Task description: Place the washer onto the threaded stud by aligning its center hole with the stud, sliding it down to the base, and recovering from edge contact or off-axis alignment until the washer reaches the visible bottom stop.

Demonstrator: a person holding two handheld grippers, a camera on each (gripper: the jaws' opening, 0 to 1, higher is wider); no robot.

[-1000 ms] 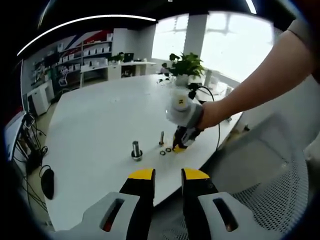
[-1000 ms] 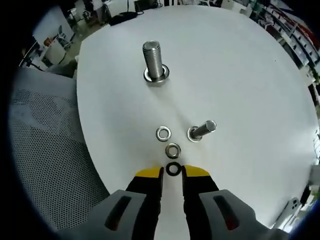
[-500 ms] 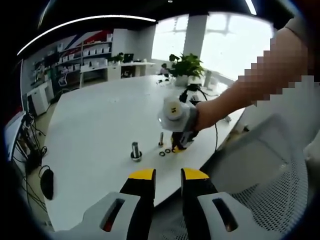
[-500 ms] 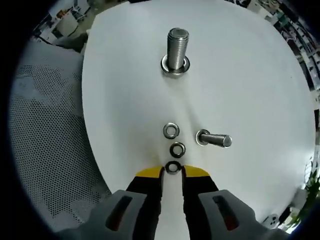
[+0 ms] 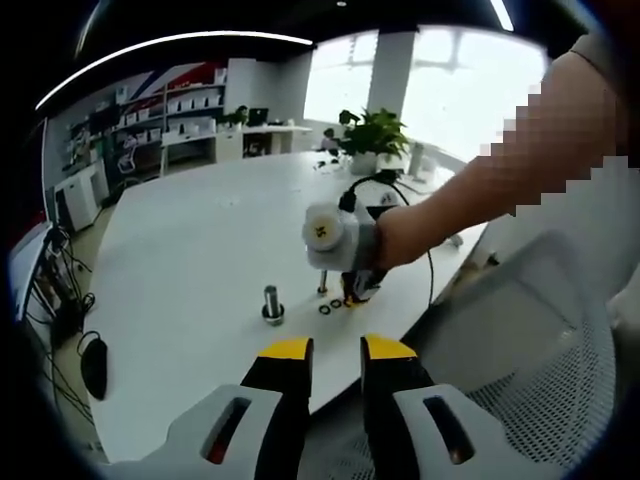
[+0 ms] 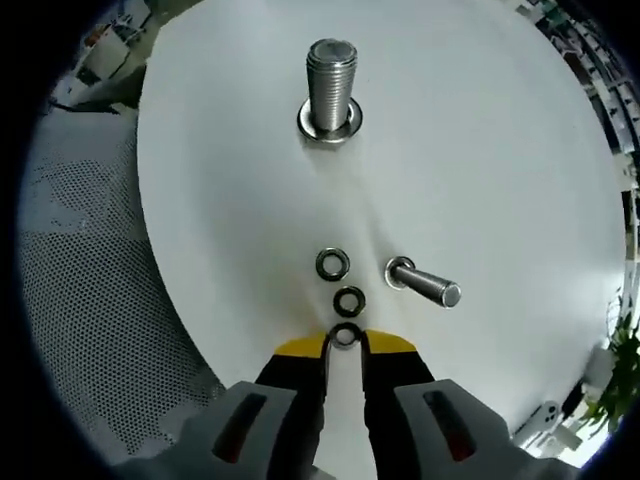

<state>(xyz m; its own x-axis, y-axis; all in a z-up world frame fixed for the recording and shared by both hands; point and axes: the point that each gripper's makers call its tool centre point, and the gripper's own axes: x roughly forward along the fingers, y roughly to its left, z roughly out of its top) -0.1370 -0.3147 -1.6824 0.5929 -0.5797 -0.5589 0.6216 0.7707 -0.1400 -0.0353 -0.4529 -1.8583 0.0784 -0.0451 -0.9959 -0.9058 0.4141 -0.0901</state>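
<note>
In the right gripper view a dark washer [image 6: 345, 335] lies on the white table [image 6: 480, 150], pinched between the yellow tips of my right gripper [image 6: 345, 343]. Two more washers [image 6: 349, 300] [image 6: 332, 264] lie in a row just beyond it. A thin threaded stud [image 6: 425, 283] stands right of them. Farther off stands a thick threaded stud [image 6: 330, 85] with a washer at its base. In the left gripper view my right gripper [image 5: 352, 297], held by a person's hand, touches down beside the thin stud [image 5: 322, 281]. My left gripper [image 5: 336, 350] hangs open off the table's near edge.
A white mesh chair [image 5: 540, 360] stands at the table edge beside the person's arm [image 5: 480, 190]. A potted plant [image 5: 372, 132] and a black cable [image 5: 430, 200] sit at the table's far side. The mesh chair [image 6: 90, 270] borders the table on the left of the right gripper view.
The right gripper has tilted and swung a little to the left over the washers, so its view has rolled. The dark washer stays between its tips. The left gripper has not moved.
</note>
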